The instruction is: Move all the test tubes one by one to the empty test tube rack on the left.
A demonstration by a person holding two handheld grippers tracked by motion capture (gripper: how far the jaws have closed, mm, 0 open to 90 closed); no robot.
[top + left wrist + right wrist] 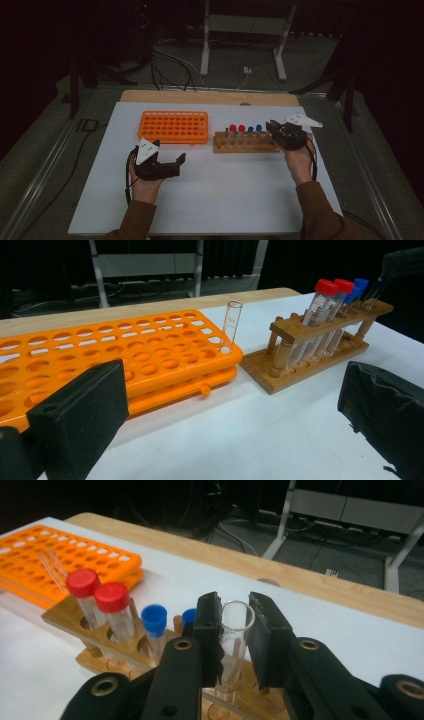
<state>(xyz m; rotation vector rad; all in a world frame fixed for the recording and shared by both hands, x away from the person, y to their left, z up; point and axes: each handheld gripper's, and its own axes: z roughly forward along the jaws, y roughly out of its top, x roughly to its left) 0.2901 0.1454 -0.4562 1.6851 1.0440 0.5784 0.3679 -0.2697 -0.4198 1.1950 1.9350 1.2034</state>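
right tongs (235, 630): clamped on an open glass tube (236, 630), gripping it just under the rim, tube upright between the pads

tube location: right at the near end of the wooden rack (245, 142), bottom looks barely out of its hole or maybe not even, can't tell

left tongs (170, 164): jaws wide apart, nothing in them, just hovering over the bench (210, 200)

what could go wrong: glass plus a tight squeeze, so it might slip or crack. If the hand tilts while the tube's foot is in the hole, it'll probably jam and drag the whole rack along

neighbours: 2 blue-capped tubes (154, 620) just left of the right tongs, 2 red-capped ones (82, 585) beyond those. A sideways swing would knock them

ahead of left tongs: orange rack (125, 350) with 1 empty glass tube (231, 322) standing in its corner, likely the drop-off, and the caps sit between the 2
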